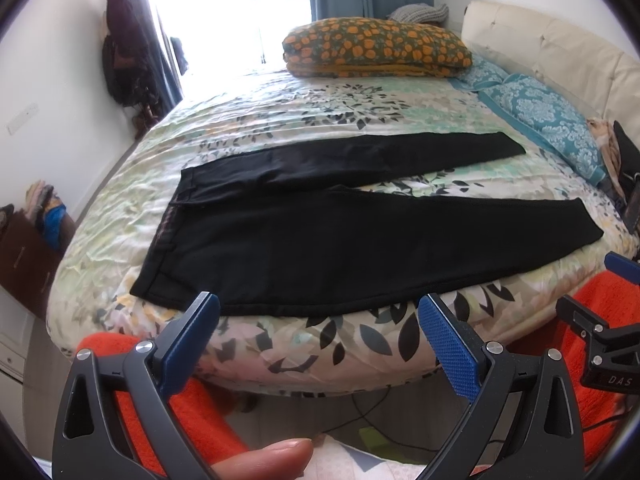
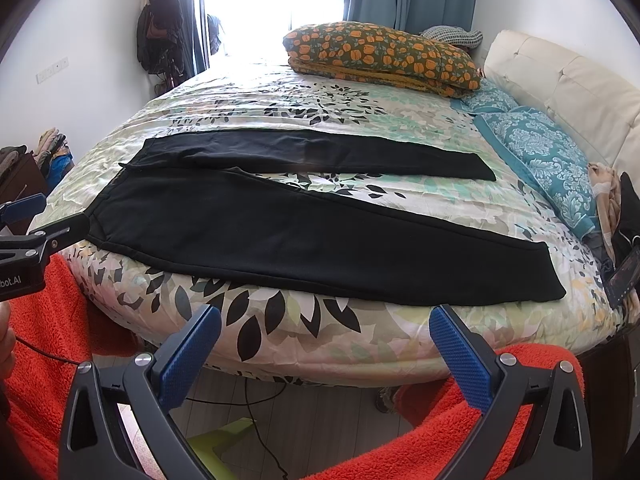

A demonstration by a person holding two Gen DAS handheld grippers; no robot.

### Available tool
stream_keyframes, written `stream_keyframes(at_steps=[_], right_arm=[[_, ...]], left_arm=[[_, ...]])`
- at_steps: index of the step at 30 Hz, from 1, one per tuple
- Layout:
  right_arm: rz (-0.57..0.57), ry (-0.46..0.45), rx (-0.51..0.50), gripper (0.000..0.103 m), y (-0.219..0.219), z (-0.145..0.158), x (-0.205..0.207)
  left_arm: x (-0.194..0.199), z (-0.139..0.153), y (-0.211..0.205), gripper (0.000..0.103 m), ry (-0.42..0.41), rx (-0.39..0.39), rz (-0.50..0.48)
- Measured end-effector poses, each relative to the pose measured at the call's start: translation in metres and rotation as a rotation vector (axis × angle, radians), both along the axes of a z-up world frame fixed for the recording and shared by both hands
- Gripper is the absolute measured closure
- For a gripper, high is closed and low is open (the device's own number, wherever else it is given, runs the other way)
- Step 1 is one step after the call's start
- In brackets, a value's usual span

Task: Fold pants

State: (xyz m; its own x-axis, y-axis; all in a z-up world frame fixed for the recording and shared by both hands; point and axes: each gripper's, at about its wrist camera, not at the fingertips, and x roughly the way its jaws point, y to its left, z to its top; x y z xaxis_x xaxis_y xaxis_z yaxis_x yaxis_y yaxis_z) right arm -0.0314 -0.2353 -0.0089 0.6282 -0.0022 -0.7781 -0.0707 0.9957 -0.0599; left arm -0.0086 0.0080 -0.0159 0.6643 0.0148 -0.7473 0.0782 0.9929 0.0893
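Observation:
Black pants (image 1: pixel 320 248) lie flat on the flowered bed cover (image 1: pixel 304 120), waistband to the left, both legs spread apart toward the right. In the right wrist view the same pants (image 2: pixel 304 236) reach the near edge of the bed. My left gripper (image 1: pixel 320 316) hangs open just short of the near hem, below the waist end, holding nothing. My right gripper (image 2: pixel 326 322) is open too, a little back from the bed edge, below the nearer leg. The right gripper's side (image 1: pixel 600 320) shows at the right of the left wrist view.
A folded orange-flowered quilt (image 1: pixel 376 48) and teal pillows (image 1: pixel 548 120) lie at the bed's head by the cream headboard (image 2: pixel 568 80). An orange fleecy garment (image 2: pixel 52 320) covers the person's legs. Cables (image 2: pixel 256 408) run on the floor under the bed edge. A phone (image 2: pixel 622 276) lies at the right.

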Motion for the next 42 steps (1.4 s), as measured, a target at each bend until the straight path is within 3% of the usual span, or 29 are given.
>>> stream_keyframes(at_steps=[5,9,16,22,31,42], right_arm=[[0.0,-0.013,0.014,0.0,-0.004,0.002,-0.002],[-0.014,-0.08,0.009,0.0,-0.014,0.011,-0.002],[-0.073,-0.2,0.02,0.0,-0.047,0.032,0.009],[-0.072,-0.248,-0.009,0.0,-0.05,0.028,0.025],[-0.049,-0.186,-0.002,0.0,-0.038,0.001,0.039],[-0.059,-0.108,0.018,0.0,-0.039,-0.016,0.061]], left_arm=[[-0.003,-0.004,0.022,0.002,0.021,-0.015,0.058],[0.003,0.0,0.027,0.002,0.012,-0.033,0.077],[0.019,0.009,0.007,0.002,-0.035,-0.05,0.003],[0.044,0.008,-0.013,0.002,-0.057,-0.048,-0.02],[0.064,-0.006,-0.017,0.002,-0.017,-0.077,0.011],[0.087,-0.039,-0.02,0.002,0.106,-0.001,0.054]])
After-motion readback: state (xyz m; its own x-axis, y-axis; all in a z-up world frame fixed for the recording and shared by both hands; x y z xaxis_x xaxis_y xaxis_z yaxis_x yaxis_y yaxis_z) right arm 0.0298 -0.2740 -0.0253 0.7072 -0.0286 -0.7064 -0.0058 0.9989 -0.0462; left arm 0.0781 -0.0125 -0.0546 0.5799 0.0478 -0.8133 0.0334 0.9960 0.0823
